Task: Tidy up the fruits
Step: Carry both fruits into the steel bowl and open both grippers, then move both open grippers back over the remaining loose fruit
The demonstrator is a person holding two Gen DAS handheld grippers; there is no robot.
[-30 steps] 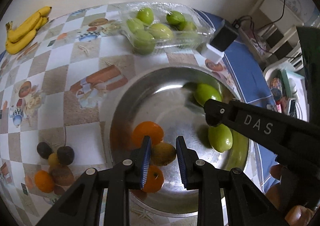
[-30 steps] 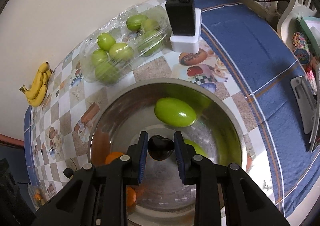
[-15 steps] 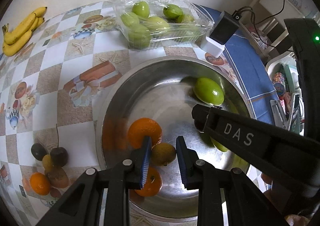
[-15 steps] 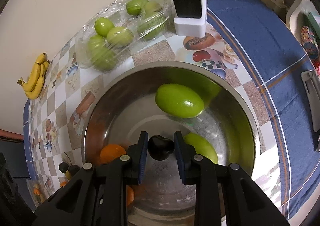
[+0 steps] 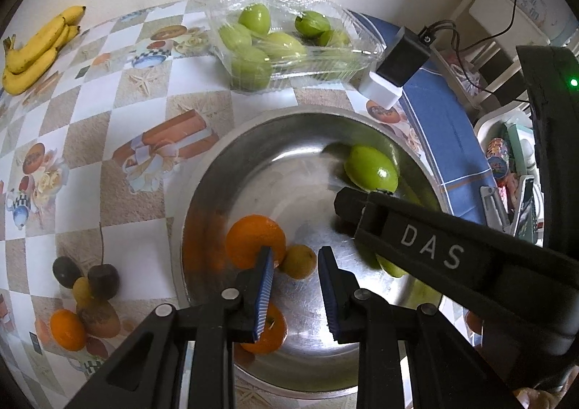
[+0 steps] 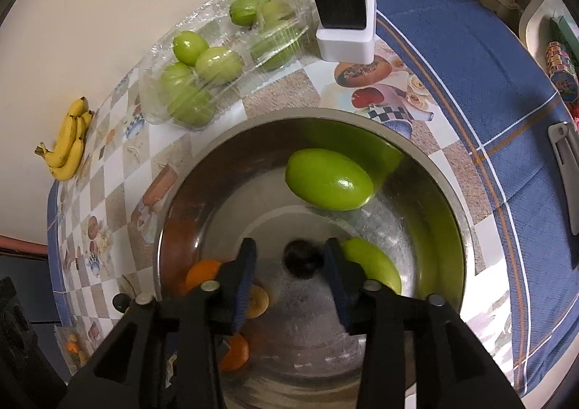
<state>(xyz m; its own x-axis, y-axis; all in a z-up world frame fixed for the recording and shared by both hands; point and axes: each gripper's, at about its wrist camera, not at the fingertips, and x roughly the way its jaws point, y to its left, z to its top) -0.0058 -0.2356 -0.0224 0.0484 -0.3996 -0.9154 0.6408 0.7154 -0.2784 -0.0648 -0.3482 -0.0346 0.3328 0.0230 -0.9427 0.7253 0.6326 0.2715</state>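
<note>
Steel bowl (image 6: 466,228): we see the right gripper (image 6: 289,268), jaws just opening, free of the dark fruit (image 6: 302,259); the left gripper (image 5: 294,291) hangs shut, empty.

A: Where do the two views sit?
B: Each looks steeply down along its own jaws, close over the steel bowl (image 5: 202,192) on the table (image 5: 90,141).
A: What do they share?
B: The bowl (image 6: 452,199), the tray of green fruit (image 5: 286,43) (image 6: 217,62) and the bananas (image 5: 36,43) (image 6: 68,141); the left view also catches the right gripper (image 5: 445,250) from the side
</note>
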